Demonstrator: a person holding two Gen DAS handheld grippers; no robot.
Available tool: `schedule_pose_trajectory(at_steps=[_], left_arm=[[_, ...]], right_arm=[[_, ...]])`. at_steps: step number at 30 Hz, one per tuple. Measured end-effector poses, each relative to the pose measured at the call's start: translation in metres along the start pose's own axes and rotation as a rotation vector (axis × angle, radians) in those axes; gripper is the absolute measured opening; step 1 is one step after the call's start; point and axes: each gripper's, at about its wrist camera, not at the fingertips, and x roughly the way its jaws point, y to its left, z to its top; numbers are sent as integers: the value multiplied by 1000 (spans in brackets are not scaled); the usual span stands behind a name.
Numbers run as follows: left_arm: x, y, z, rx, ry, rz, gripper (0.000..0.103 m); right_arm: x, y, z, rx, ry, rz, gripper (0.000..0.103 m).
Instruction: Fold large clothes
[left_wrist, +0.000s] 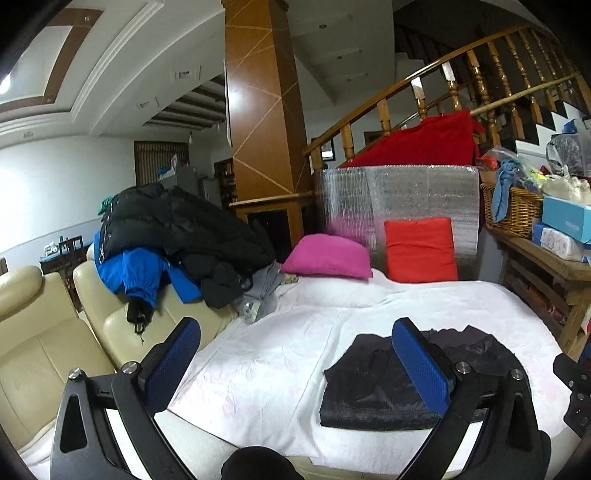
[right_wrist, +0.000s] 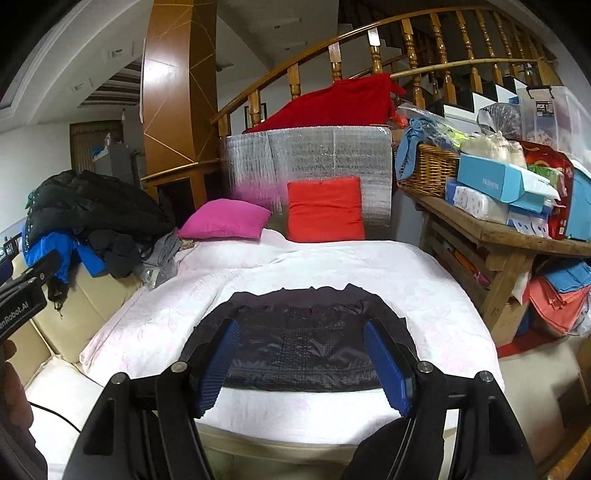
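**Near the front edge of the bed, a folded dark garment**

On the white bed cover (right_wrist: 424, 266), the dark garment (right_wrist: 306, 343) lies folded flat. Left gripper (left_wrist: 308, 365) and right gripper (right_wrist: 310, 362) both hang above, jaws wide apart, holding nothing

Black folded garment (right_wrist: 303, 347) on white faintly pink-flowered cover (right_wrist: 332, 266); magenta pillow (right_wrist: 225, 219).

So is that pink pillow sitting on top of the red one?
No, the pink pillow lies flat on the white cover, beside the red pillow, which stands upright.
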Motion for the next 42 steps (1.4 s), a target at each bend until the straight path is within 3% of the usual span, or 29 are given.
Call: schedule_pose_trajectory(at_steps=[15,42], left_arm=[[-20,2,12,1,-55,8,103],[-27,1,11,2,-54,-11,103]], right_arm=[[-16,0,8,9,-34,-17,74],[-25,-1,8,29,-48,-41,74]])
